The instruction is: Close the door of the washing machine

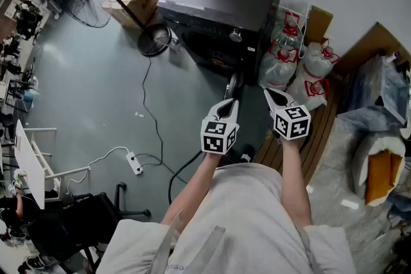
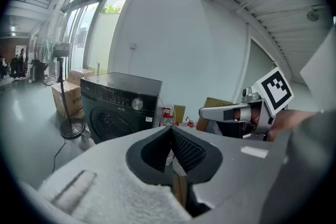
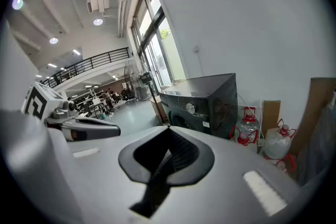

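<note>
- Washing machine (image 1: 218, 3), black, stands against the far wall with its front facing the person. Open grey floor (image 1: 96, 86) lies on its left, and water bottles (image 1: 279, 54) crowd its right side.
- Left gripper (image 1: 230, 103) and right gripper (image 1: 270, 94) hang side by side, short of the machine's front and not touching it.
- Both pairs of jaws are pressed together, holding nothing.

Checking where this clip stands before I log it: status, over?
Left gripper and right gripper shut, empty, short of the washing machine. Door looks swung open, untouched. Water jugs beside it, cable on floor; no block seen.
</note>
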The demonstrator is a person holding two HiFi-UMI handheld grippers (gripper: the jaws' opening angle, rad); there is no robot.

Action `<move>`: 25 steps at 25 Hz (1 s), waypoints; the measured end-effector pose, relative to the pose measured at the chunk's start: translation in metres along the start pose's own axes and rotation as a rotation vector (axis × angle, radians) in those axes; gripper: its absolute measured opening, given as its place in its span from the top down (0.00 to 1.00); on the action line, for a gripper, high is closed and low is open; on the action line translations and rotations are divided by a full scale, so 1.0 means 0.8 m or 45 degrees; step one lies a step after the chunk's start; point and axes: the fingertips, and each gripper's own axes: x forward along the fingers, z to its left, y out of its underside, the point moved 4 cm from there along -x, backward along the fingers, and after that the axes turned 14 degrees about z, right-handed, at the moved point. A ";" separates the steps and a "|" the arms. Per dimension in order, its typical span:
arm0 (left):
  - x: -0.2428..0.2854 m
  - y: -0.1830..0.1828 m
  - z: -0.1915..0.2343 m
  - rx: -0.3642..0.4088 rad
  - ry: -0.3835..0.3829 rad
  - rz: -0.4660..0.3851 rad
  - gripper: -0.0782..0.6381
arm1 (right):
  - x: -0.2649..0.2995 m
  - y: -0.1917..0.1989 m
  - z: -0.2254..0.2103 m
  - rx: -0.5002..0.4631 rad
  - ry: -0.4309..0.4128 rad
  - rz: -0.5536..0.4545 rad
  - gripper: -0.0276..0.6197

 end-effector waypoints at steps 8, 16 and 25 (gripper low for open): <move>0.024 0.008 0.028 0.018 -0.053 0.042 0.88 | 0.007 0.004 -0.001 -0.017 0.005 -0.003 0.95; 0.092 0.060 0.079 -0.070 -0.170 0.212 0.88 | 0.021 0.026 0.008 0.022 -0.133 0.068 0.95; 0.172 0.121 0.110 -0.103 -0.182 0.443 0.79 | 0.049 0.058 -0.006 -0.227 -0.042 0.275 0.95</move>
